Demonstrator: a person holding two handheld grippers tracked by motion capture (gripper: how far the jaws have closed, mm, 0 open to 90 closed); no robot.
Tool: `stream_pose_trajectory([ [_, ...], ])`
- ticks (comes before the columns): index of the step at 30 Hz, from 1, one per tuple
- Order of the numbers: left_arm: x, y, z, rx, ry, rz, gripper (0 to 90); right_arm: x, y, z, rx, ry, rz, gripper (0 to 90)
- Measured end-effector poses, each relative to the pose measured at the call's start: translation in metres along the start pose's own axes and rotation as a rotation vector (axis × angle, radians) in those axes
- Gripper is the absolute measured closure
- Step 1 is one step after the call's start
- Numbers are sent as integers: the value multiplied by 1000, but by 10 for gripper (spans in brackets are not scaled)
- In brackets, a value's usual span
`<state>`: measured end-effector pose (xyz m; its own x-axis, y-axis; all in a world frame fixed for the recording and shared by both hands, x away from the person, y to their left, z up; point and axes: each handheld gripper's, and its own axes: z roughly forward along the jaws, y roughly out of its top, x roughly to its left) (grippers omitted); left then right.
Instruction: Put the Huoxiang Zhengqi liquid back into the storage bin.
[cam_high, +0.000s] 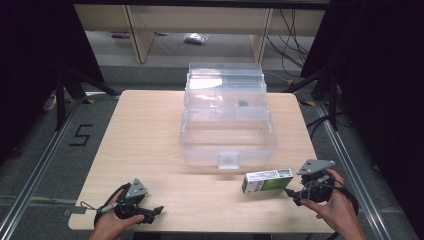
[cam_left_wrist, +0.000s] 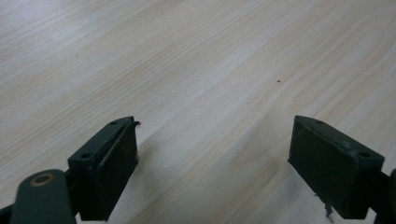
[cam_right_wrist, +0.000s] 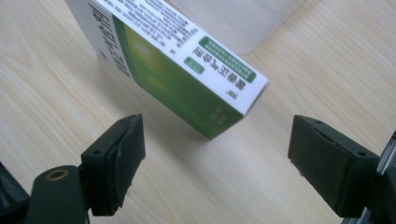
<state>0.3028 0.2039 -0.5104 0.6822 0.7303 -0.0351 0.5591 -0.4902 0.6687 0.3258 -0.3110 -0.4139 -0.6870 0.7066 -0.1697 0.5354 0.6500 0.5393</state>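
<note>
- My right claw (cam_high: 291, 193) sits near the front right corner of the table (cam_high: 150, 135), jaws spread wide with nothing between them yet.
- The green and white box (cam_high: 268, 180) lies just ahead of those jaws, near the front edge and right of the middle. In the right gripper view the box (cam_right_wrist: 187, 65) has its near end pointing roughly into the gap, but it's still apart from both pads, bare wood between us.
- It rests on one long side, the green face toward me and the white printed face on top.
- Right behind the box is a big clear plastic bin (cam_high: 227, 137) with its lid (cam_high: 225, 82) thrown back toward the far edge. The bin takes up the middle of the table, and its front latch tab (cam_high: 229, 160) sticks out toward the front edge, just left of the box. A rounded corner of clear plastic (cam_right_wrist: 243, 23) shows past the box in my right gripper view too.
- Something small and dark sits inside the bin near its back wall; too small to tell what.
- Nothing lies between my right claw and the box, so that side is open.
- My left claw (cam_high: 157, 210) is low at the front left corner, well apart from the box, also wide with just wood grain (cam_left_wrist: 210, 70) in front of it.
</note>
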Motion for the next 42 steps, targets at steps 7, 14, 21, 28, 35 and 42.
stream_pose_trajectory([
  [7,0,0,0,-2,0,-1,150,2,12,-2,0,20,-20,196],
  [14,0,0,0,0,1,-1,150,4,29,-2,29,36,-123,195],
  [21,0,0,0,-1,0,3,151,10,50,6,51,47,-200,199],
  [28,0,0,0,-3,-4,1,150,17,65,20,104,70,-253,211],
  [35,0,0,0,-1,-2,2,151,17,71,29,129,92,-296,216],
  [42,0,0,0,-1,-3,1,150,17,77,41,183,126,-324,223],
])
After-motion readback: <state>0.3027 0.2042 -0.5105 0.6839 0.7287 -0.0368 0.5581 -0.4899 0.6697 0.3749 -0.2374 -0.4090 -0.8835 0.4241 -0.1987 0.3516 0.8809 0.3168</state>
